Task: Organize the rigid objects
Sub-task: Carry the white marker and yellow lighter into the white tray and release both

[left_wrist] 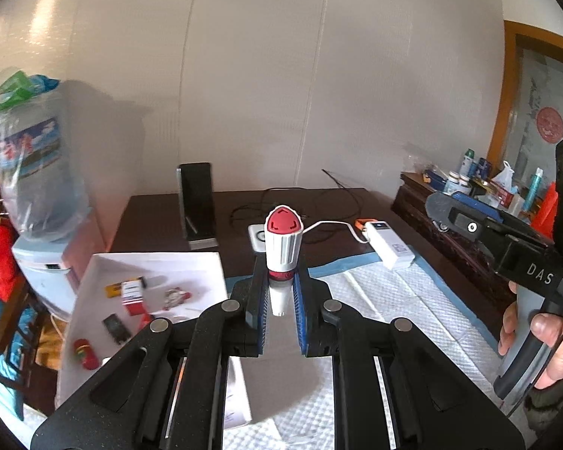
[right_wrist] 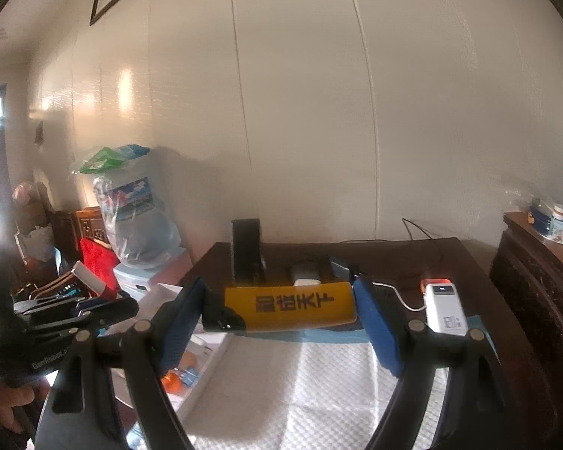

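My left gripper (left_wrist: 281, 288) is shut on a white tube with a red cap (left_wrist: 283, 242), held upright above the white quilted mat (left_wrist: 394, 307). To its left lies the white tray (left_wrist: 191, 262) with small items: a yellow box (left_wrist: 118, 288), a red-and-white pack (left_wrist: 133, 296), a dark flat piece (left_wrist: 115, 328) and a red round item (left_wrist: 83, 352). My right gripper (right_wrist: 279, 309) is shut on a yellow and black box with black characters (right_wrist: 292, 307), gripped end to end and lifted over the mat (right_wrist: 300, 382). The right gripper's body (left_wrist: 506, 247) shows at the right of the left wrist view, held by a hand (left_wrist: 544, 341).
A white power bank (left_wrist: 390, 243) with a cable lies at the mat's far corner on the dark table (left_wrist: 337, 195). A black phone on a stand (left_wrist: 197, 206) and a white charger pad (left_wrist: 257, 238) sit behind. A water dispenser with a bottle (left_wrist: 37, 172) stands left. A cluttered side cabinet (left_wrist: 450, 232) is right.
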